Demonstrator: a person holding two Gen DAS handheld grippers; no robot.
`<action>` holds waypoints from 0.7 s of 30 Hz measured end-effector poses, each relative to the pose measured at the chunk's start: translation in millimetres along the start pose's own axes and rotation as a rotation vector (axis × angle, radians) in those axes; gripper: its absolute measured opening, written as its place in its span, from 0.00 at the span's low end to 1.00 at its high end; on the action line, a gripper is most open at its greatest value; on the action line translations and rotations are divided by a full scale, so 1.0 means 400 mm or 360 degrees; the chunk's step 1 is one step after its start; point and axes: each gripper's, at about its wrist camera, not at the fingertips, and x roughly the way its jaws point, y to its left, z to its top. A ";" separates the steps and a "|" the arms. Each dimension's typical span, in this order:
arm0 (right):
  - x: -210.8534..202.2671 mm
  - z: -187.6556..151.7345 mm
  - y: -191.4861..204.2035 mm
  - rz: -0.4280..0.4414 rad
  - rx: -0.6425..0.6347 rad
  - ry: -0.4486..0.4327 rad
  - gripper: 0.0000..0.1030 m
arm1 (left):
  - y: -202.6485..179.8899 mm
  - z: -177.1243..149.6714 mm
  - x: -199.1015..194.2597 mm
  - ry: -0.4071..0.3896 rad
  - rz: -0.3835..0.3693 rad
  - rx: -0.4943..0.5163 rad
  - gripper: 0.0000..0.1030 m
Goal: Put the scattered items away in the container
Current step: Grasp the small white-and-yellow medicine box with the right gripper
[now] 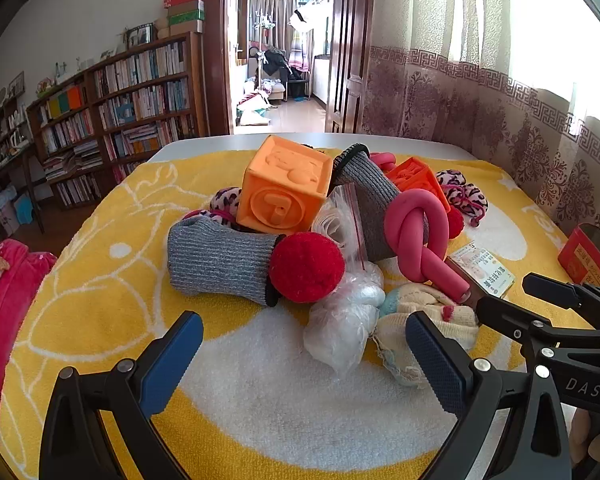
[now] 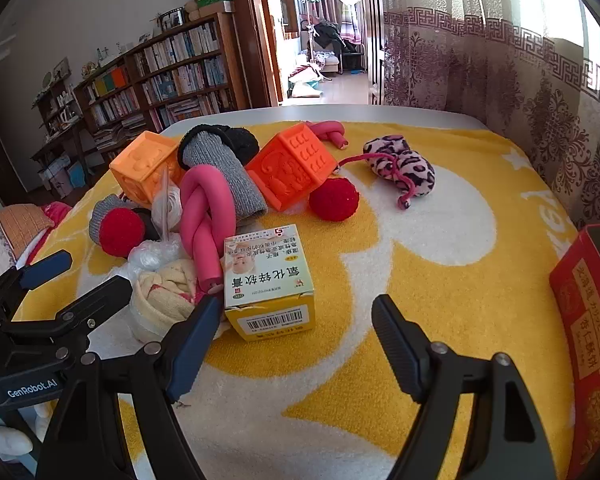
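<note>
From the left wrist view, my left gripper hangs spread wide with nothing between its pads. Just ahead of it lie a crumpled plastic bag and a cream sock; beyond them sit a red pompom, a grey sleeve and an orange cube.

From the right wrist view, my right gripper is also released, its left pad just beside the yellow medicine box. The red container stands off to its right.
</note>
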 end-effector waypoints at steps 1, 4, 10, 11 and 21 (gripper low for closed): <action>0.000 0.002 0.003 -0.0006 -0.0008 -0.0001 0.79 | 0.000 0.000 0.000 0.0000 0.0000 0.0001 1.00; 0.014 0.005 0.011 -0.0016 -0.0025 0.0015 0.79 | -0.001 0.000 0.000 -0.0001 0.0001 0.0006 1.00; 0.028 0.008 0.017 -0.0012 -0.0026 0.0020 0.76 | -0.004 0.000 0.001 0.0001 -0.0002 0.0013 1.00; 0.030 0.008 0.016 -0.0003 -0.0022 0.0027 0.73 | -0.005 -0.001 0.002 0.0002 -0.0005 0.0017 1.00; 0.020 0.002 -0.024 -0.0031 0.0116 0.0009 0.49 | 0.000 -0.005 0.003 0.0012 -0.0056 0.0003 1.00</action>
